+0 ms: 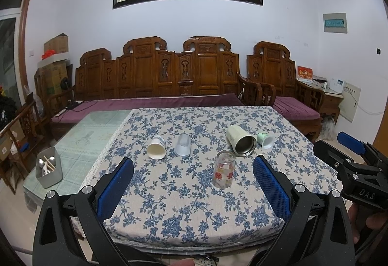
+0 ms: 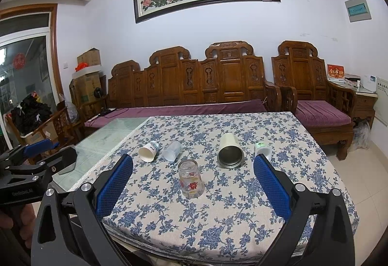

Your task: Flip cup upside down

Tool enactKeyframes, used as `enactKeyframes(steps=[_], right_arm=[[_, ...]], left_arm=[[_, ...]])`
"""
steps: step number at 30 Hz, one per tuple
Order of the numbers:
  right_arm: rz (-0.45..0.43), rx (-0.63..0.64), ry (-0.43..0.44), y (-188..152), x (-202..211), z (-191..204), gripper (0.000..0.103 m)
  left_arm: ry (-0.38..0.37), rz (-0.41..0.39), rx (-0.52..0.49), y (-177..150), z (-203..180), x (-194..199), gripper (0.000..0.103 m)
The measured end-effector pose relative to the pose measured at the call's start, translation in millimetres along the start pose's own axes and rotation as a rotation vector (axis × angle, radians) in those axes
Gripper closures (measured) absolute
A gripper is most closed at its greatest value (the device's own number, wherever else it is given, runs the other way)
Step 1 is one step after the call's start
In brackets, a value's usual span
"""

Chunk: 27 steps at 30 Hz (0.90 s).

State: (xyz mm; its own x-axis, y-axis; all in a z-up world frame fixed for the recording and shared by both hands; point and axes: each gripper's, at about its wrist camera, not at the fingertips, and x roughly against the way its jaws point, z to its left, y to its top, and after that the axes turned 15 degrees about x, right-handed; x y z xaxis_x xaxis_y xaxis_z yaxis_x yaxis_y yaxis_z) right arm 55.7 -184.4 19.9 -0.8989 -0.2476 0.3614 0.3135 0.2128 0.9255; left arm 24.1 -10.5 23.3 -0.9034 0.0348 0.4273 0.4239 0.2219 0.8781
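Note:
A clear glass cup with red flowers [image 1: 223, 173] [image 2: 191, 179] stands upside down on the floral tablecloth [image 1: 184, 205] [image 2: 218, 212]. Behind it lie on their sides a white paper cup [image 1: 157, 147] [image 2: 148, 151], a frosted plastic cup [image 1: 183, 145] [image 2: 172, 151], a cream steel tumbler [image 1: 240, 140] [image 2: 229, 151] and a small green-and-white cup [image 1: 266, 140] [image 2: 262, 149]. My left gripper [image 1: 192, 165] is open and empty above the near table edge. My right gripper [image 2: 193, 164] is open and empty, likewise back from the cups; it also shows at the right of the left wrist view [image 1: 351, 144].
A grey metal holder with utensils [image 1: 48, 167] stands on the glass tabletop at the left. A carved wooden sofa [image 1: 157, 76] and armchair [image 1: 286, 86] stand behind the table. Boxes are stacked in the far left corner [image 1: 55, 64].

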Motion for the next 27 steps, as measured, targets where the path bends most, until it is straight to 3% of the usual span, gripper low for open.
enactKeyframes(steps=[27], right_arm=[[-0.002,0.0,0.0,-0.9,0.4,-0.3,0.003]], left_arm=[[-0.001,-0.005,0.007,-1.1,3.1,-0.1,0.008]])
